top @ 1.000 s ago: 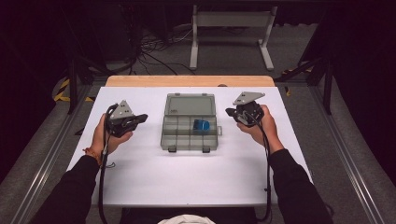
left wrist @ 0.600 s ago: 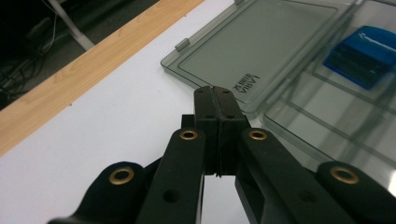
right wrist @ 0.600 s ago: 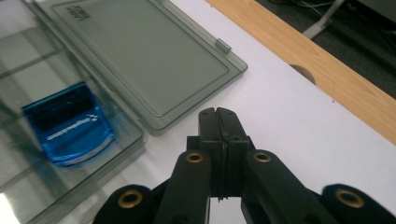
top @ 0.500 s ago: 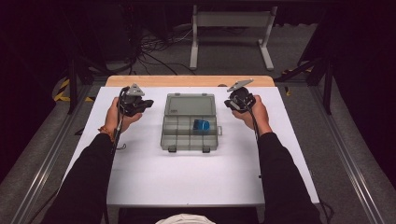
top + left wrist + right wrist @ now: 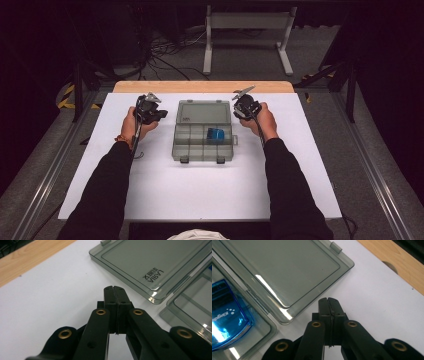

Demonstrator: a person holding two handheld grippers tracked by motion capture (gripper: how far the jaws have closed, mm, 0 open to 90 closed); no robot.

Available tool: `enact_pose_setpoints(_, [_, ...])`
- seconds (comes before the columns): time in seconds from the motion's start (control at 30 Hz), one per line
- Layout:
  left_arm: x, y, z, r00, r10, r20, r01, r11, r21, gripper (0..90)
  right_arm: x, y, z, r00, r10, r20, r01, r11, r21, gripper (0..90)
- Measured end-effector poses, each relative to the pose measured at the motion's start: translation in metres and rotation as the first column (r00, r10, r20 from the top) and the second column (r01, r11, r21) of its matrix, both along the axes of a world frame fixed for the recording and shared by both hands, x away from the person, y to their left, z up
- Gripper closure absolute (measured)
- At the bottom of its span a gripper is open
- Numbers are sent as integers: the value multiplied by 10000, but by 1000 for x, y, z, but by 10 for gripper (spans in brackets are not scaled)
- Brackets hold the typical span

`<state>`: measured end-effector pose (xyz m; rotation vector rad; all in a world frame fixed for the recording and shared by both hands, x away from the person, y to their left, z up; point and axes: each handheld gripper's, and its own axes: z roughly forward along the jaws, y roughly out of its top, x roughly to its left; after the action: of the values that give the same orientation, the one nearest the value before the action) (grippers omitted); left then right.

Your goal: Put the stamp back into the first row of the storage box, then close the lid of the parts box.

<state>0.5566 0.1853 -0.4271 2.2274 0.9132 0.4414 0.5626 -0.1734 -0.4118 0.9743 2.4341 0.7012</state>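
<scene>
High view puts my two grippers on either side of the open smoke-grey clear plastic organiser box [image 5: 202, 131], which lies in the middle of the white counter [image 5: 200, 195]. My left gripper [image 5: 161, 115] sits just beside the box's left edge, my right gripper [image 5: 236, 105] just beside its right edge near the lid. Both pairs of jaws are pressed fully together with nothing between them.

The lid [image 5: 160, 262] lies flat, hinged back away from me. I judge the step in hand to be closing it, so I should slide the closed tips of both grippers under its two far corners evenly and tip it toward me at the same pace, so that it does not twist on the hinge. The plastic looks slick, so I would push rather than pinch.

As for contents, the divided tray [image 5: 263, 338] holds one translucent blue plastic gadget with white lettering [image 5: 227, 320] in a compartment of the row nearest the hinge, right of centre. The other compartments look empty, though glare on the tray makes me less sure.
</scene>
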Motion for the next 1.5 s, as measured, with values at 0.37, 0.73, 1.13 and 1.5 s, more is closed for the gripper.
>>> enact_pose_setpoints(0.37, [-1,-23,-13,9989,-346,-328,356,9989,302,897,-1,2,-13,9992,1,-398,-22,9985,-546,900])
enact_pose_setpoints(0.73, [3,-31,-24,9990,-293,-334,319,9963,801,897,2,8,-23,9982,273,-527,-298,9985,-457,900])
enact_pose_setpoints(1.13, [12,-25,-28,9984,-523,-216,532,9977,425,896,10,3,-25,9965,692,-469,-700,9974,-151,900])
enact_pose_setpoints(1.5, [19,-29,-30,9996,-264,-28,264,9993,269,890,15,1,-30,9983,574,-84,-569,9972,485,900])
